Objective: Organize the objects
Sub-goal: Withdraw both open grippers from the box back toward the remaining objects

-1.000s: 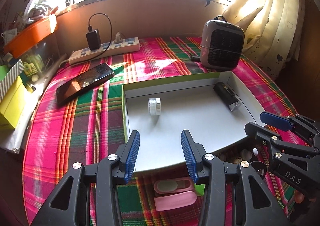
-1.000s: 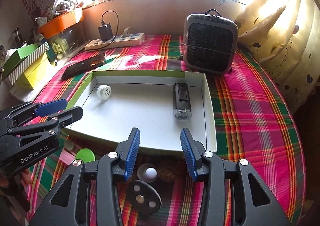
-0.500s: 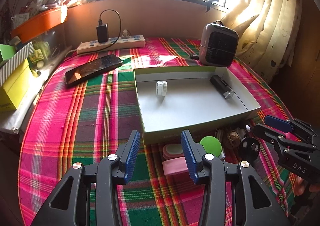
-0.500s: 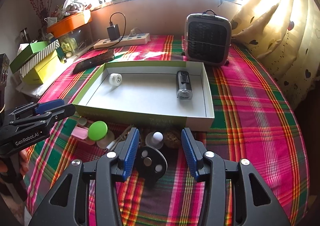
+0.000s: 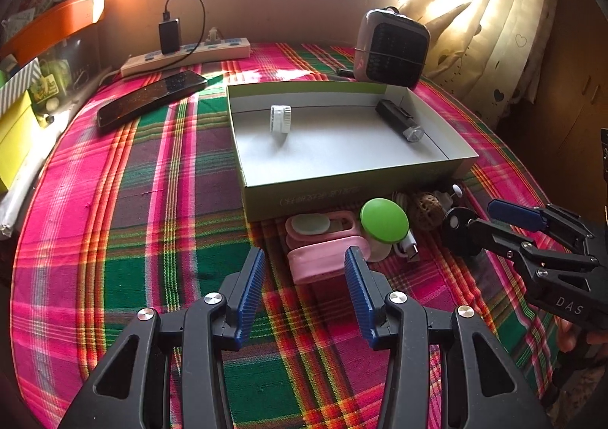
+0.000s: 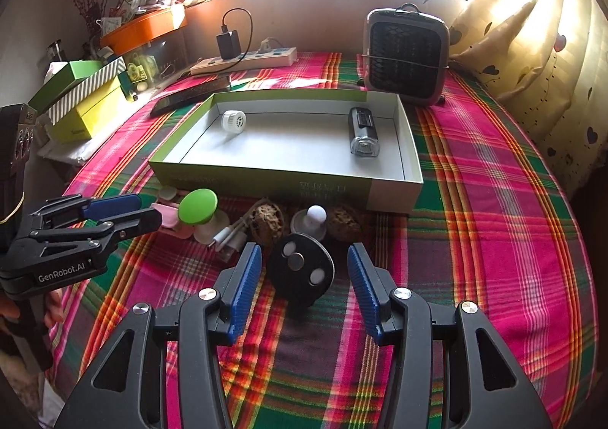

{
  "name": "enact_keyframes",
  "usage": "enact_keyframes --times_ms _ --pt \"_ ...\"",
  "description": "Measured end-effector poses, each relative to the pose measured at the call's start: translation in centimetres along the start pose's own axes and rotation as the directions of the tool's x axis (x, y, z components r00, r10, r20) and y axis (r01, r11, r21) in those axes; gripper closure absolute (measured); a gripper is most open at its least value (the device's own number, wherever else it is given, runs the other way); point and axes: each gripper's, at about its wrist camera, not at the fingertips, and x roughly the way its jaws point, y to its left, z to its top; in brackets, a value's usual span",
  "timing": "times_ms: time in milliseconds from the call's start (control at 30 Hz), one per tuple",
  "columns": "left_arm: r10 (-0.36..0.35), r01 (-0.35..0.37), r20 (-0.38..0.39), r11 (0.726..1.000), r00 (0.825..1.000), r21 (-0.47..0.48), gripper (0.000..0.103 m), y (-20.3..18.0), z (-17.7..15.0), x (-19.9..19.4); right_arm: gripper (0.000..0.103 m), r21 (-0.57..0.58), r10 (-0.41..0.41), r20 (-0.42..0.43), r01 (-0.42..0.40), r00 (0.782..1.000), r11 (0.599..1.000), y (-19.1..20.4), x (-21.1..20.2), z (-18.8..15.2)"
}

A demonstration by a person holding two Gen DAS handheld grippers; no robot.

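Right wrist view: shallow green-and-white box (image 6: 395,191) sits on the plaid cloth (image 6: 494,201), holding a black torch (image 6: 363,130) at its right wall and a white cap (image 6: 233,121) near its far left corner. Loose items crowd the box's near wall: pink case (image 5: 323,261), green-lidded jar (image 6: 198,205), black disc (image 6: 300,269), two walnuts (one at (image 6: 267,220)). Right gripper (image 6: 304,290) spread wide, fingers flanking the disc, apart from it. Left gripper (image 5: 304,294) spread wide, empty, just short of the pink case.

A black phone (image 5: 152,96) lies on the plaid tablecloth (image 5: 114,201) near a white power strip (image 5: 186,56) and a grey heater (image 5: 391,47).
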Motion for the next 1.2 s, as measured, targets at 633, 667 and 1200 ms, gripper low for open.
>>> enact_keyframes --times_ms 633,667,1200 --pt "-0.104 0.105 -0.03 0.993 0.994 0.05 0.058 -2.1 -0.8 0.2 0.054 0.001 -0.04 -0.056 0.04 0.998 0.999 -0.5 1.2 -0.9" --pt "-0.108 0.11 -0.036 0.993 0.993 0.051 0.058 -2.2 -1.0 0.2 0.054 0.003 -0.042 -0.056 0.042 0.998 0.999 -0.6 1.1 -1.0" --pt "-0.064 0.069 -0.064 0.994 0.996 0.088 0.058 -2.9 -0.6 1.4 0.054 0.006 0.014 -0.066 -0.014 0.998 1.0 -0.6 2.1 -0.6"
